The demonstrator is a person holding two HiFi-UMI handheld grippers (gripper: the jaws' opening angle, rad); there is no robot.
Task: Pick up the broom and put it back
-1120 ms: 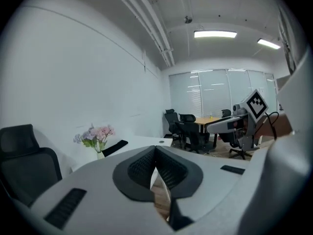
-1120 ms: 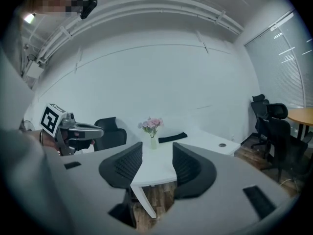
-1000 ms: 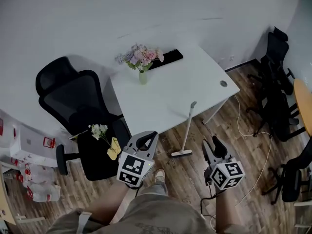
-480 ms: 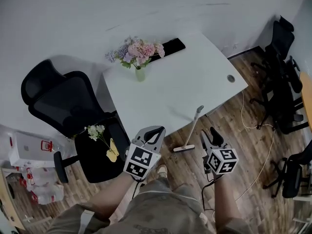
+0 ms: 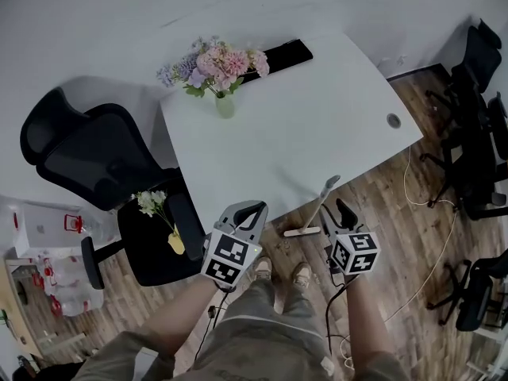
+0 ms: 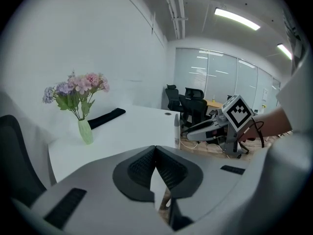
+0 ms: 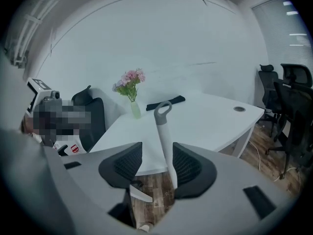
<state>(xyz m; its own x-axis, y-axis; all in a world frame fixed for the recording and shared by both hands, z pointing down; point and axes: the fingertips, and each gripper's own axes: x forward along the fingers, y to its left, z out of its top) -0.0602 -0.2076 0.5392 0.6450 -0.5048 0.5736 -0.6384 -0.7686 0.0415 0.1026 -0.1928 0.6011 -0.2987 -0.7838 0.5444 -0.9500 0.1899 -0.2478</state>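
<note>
Reach-for-the-broom step: right gripper (image 7: pixel 156 168), jaws apart and unclamped, sighted the handle of the broom (image 7: pixel 165 141), propped at the near edge of the desk (image 5: pixel 317 125); left gripper (image 6: pixel 155 168) pinched together, empty; next, judged, advance and close on the handle

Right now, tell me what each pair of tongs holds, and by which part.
Nothing is held. The left tongs are shut, empty; the right tongs stand open, the broom handle between the jaws, ungripped.

A flower vase (image 5: pixel 225 105) and black pad (image 5: pixel 282 55) sit on the white desk (image 5: pixel 317 125), office chair (image 5: pixel 95 161) beside.
</note>
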